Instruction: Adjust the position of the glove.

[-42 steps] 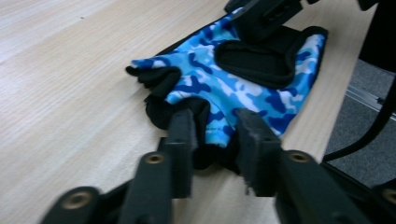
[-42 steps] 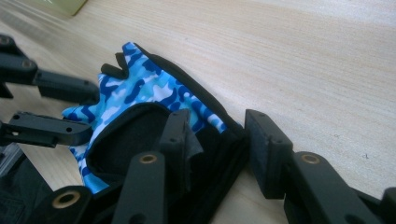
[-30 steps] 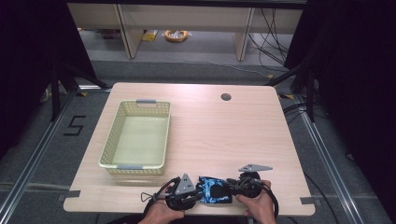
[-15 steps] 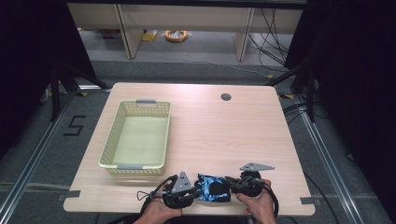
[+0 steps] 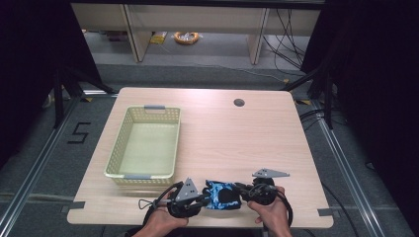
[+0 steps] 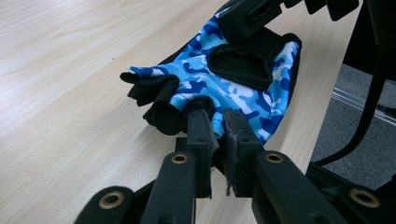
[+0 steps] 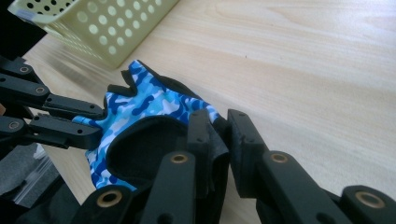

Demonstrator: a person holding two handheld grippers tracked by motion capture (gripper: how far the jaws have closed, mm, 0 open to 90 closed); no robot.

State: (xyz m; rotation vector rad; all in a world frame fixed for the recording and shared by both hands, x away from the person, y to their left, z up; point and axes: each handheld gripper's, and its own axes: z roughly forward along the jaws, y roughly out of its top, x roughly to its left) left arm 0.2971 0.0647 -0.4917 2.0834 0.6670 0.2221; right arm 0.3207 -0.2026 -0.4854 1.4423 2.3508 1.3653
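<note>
Glove (image 5: 222,194) is lying at the table's (image 5: 237,143) near edge, and I am pinching it between both tools: my left gripper (image 6: 218,123) is clamping its finger end, my right gripper (image 7: 219,122), having just been closing, is clamping its cuff. Its long axis is running left to right, finger stubs toward the basket (image 5: 144,145). Its underside is staying hidden from me.

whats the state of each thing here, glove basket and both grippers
glove: lying at the table's near edge, pinched at both ends
basket: upright and empty, apart from the glove
left gripper: shut on the glove's finger end
right gripper: jaws have just been closing, shut on the black cuff edge of the glove
table: bare wood past the glove and basket
</note>
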